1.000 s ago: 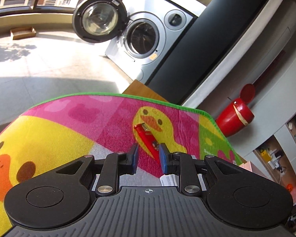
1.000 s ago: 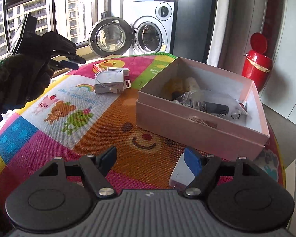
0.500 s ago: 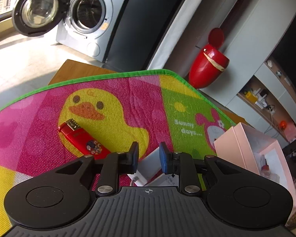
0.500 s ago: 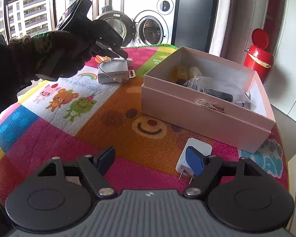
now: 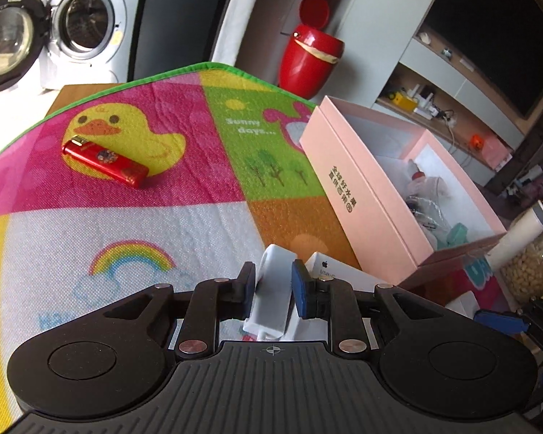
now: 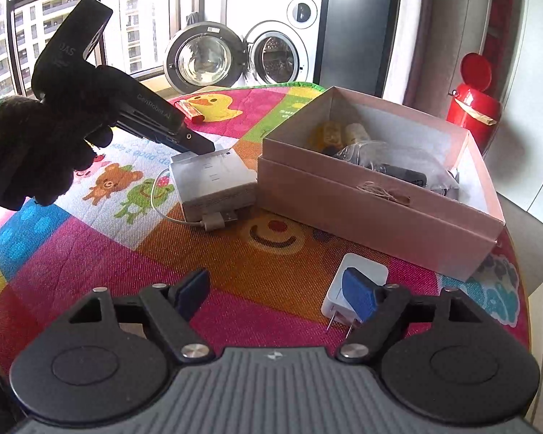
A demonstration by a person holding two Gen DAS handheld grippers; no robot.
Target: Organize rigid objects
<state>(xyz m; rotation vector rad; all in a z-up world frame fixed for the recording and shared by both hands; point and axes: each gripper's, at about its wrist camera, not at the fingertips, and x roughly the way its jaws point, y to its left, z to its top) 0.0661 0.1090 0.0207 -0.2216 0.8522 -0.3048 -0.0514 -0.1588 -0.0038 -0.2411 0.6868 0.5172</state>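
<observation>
Left wrist view: left gripper (image 5: pixel 273 291) clamped on a white adapter (image 5: pixel 271 296) above the white box (image 5: pixel 335 275), beside the pink box (image 5: pixel 365 199). Right wrist view only: right gripper (image 6: pixel 277 289) wide apart and empty; a white wall plug (image 6: pixel 358 278) lies on the mat (image 6: pixel 90 253) at its right finger.

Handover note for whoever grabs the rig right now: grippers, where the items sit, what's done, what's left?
Left gripper: shut on a small white plastic adapter with a thin white cable, beside the white cardboard box labelled USB-C.
Right gripper: open, holding nothing, above the colourful cartoon play mat; a white wall charger plug lies on the mat under its right finger.
Open pink cardboard box: already holds a clear bag and a few small items.
Left to do, likely: box the adapter, then the white box, the charger plug and the red lighter lying on the duck print.
</observation>
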